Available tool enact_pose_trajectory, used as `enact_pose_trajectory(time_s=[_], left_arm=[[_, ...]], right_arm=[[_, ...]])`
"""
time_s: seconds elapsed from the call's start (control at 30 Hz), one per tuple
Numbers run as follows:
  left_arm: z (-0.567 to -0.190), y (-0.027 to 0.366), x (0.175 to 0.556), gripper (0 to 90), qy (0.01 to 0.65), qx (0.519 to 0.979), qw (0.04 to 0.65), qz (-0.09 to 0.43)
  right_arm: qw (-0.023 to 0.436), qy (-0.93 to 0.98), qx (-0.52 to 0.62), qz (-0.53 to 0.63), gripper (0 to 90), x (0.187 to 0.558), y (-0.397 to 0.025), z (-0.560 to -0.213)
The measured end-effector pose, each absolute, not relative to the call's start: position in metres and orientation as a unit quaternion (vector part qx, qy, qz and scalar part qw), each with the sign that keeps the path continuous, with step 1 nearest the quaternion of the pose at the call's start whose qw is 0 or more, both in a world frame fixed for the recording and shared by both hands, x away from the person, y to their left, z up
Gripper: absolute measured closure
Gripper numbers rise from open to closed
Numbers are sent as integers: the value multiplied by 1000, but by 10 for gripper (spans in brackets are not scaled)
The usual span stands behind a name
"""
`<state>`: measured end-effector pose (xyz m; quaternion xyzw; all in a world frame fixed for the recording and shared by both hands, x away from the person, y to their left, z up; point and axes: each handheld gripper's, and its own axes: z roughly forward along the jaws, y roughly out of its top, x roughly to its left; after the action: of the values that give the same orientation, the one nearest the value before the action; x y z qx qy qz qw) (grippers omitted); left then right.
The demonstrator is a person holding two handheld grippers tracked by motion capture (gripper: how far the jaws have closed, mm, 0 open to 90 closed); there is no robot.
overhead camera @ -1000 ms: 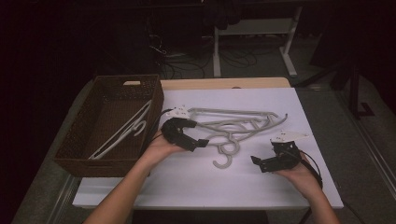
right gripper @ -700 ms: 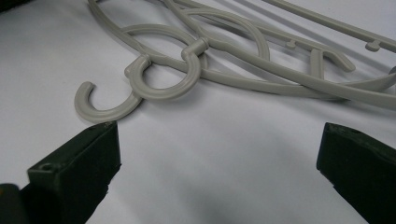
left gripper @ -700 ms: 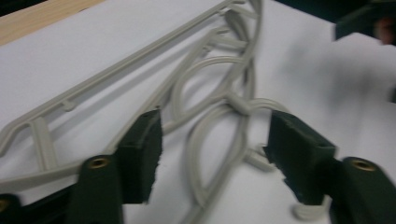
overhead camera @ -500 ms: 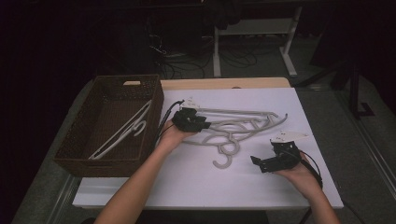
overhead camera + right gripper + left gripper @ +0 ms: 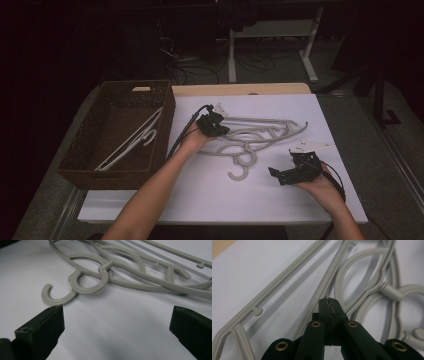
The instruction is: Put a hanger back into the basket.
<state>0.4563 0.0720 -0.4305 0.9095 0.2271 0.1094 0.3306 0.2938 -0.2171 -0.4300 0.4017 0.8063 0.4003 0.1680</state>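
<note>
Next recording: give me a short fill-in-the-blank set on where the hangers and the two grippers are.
1. The left gripper has its jaws ____ above the grey hangers.
2. The right gripper has its jaws ____, apart from the hangers.
3. One white hanger lies inside the brown ____.
4. The grey hangers lie on a ____ sheet.

Missing words: shut; open; basket; white

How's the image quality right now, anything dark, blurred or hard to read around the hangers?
High view: surroundings nearly black, only the white table lit; the basket interior dim. Left gripper view: shut gripper sharp, hangers slightly soft with faint shadows. Right gripper view: hangers crisp, open gripper blurred at the jaws.
</note>
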Motion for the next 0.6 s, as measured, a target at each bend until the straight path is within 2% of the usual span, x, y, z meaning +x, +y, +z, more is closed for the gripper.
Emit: enact_pose_trajectory(time_s=[0.27, 0.47, 0.6], left_arm=[[-433, 76, 458, 900, 242, 910, 324, 89], [-430, 74, 452, 900, 226, 919, 312, 86], [-431, 74, 451, 900, 230, 919, 313, 63]], right_arm=[[169, 807, 401, 400, 0, 294, -217, -430], [167, 807, 403, 399, 0, 294, -216, -430], [169, 808, 401, 398, 0, 294, -215, -430]])
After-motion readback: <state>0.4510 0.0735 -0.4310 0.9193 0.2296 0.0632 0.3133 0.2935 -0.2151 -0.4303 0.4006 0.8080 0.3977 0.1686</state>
